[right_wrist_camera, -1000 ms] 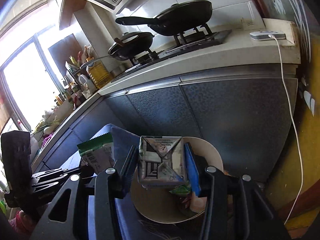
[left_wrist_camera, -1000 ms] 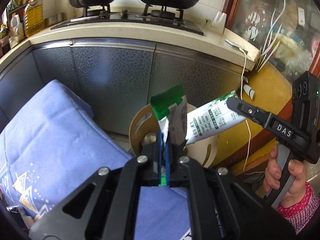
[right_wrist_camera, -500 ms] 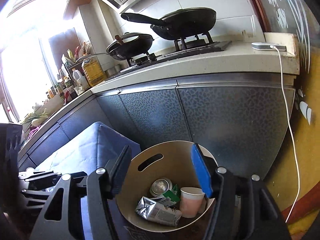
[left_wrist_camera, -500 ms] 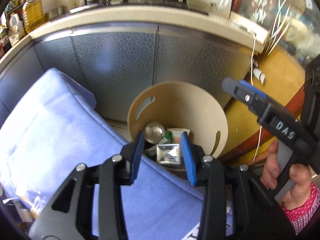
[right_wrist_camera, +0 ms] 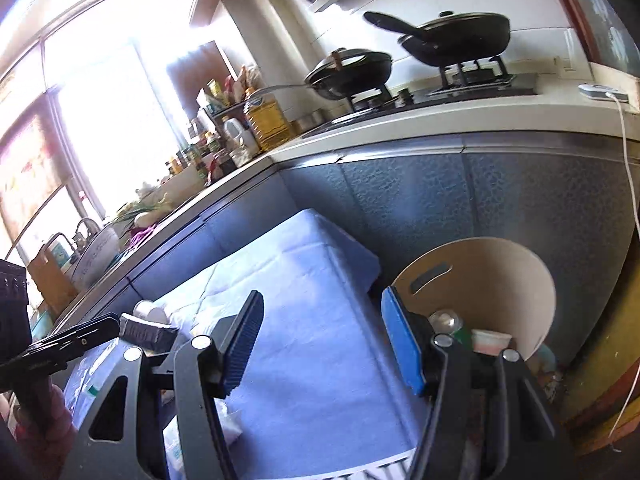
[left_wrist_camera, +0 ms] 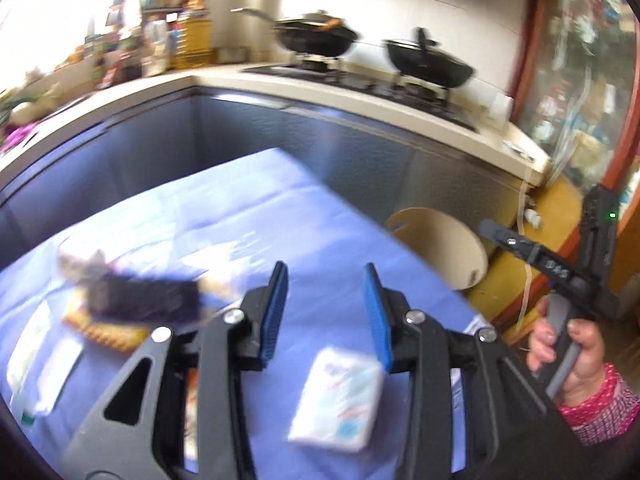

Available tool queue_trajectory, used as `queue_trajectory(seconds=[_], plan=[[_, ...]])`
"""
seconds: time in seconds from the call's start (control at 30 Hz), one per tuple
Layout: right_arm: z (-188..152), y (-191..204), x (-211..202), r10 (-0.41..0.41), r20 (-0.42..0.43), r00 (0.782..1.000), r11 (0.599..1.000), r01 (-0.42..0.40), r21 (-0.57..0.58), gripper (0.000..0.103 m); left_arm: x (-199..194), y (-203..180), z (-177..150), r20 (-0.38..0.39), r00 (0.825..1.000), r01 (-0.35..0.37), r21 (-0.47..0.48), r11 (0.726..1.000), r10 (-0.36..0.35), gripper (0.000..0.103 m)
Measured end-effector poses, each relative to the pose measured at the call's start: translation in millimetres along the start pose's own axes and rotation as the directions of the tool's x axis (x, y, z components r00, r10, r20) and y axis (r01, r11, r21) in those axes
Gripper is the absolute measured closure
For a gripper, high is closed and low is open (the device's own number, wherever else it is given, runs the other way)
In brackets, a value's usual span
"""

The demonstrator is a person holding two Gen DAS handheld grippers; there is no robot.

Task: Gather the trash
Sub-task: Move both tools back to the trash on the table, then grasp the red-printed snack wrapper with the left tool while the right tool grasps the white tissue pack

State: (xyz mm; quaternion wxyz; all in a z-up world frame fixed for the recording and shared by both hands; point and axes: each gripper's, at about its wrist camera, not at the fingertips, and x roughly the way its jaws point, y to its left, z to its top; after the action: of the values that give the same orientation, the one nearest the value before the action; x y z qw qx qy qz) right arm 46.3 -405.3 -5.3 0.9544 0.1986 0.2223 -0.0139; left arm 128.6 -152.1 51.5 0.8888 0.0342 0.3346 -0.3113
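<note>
My left gripper is open and empty over the blue-clothed table. Below it lies a white tissue packet. To the left lie a dark box, an orange wrapper and a white packet, all blurred. My right gripper is open with nothing between its fingers, above the table's right end, next to the round beige bin. Inside the bin I see a can and a paper cup. The right gripper also shows near the bin in the left wrist view.
A grey-fronted kitchen counter wraps around behind the table, with two black pans on the hob. A white cable hangs down the counter's right end. Bottles and jars crowd the counter by the window. A hand grips the right handle.
The left gripper let go of the green-and-white wrapper and the right one its carton, both into the bin. Both grippers then opened and swung left, back over the table.
</note>
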Motion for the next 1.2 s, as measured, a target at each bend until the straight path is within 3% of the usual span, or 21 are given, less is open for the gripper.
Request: queue_trajectory(seconds=[0.2,0.33,0.4,0.73,0.93,1.2], plan=[[-35.0,60.8,24.9,0.089,-0.126,0.988,0.994,-0.096,-0.046,0.041,-37.3,86.6,-54.9,-0.056,0.991,-0.128,-0.171,0.977,0.12,0.067],[-57.5,88.7,34.9,0.112,-0.194,0.975,0.992,-0.122,-0.043,0.041,-44.2,115.9,-85.7,-0.098,0.987,-0.15,-0.234,0.961,0.13,0.067],[-67.3,97.4,35.4,0.111,-0.217,0.97,0.992,-0.122,-0.037,0.041,-42.5,125.3,-98.1,-0.113,0.986,-0.147,-0.251,0.957,0.122,0.06],[-96.3,102.2,28.3,0.078,-0.291,0.954,0.997,-0.082,-0.004,0.041,-11.2,124.7,-105.2,-0.136,0.989,-0.086,-0.254,0.963,0.053,0.058],[-106.2,98.2,34.5,0.083,-0.332,0.94,0.997,-0.079,0.025,0.041,18.9,111.3,-87.8,-0.136,0.99,-0.07,-0.184,0.98,0.045,0.038],[-110.3,98.0,37.8,0.105,-0.358,0.928,0.994,-0.095,0.045,0.041,53.8,103.5,-82.1,-0.186,0.982,-0.071,-0.145,0.987,0.043,0.038]])
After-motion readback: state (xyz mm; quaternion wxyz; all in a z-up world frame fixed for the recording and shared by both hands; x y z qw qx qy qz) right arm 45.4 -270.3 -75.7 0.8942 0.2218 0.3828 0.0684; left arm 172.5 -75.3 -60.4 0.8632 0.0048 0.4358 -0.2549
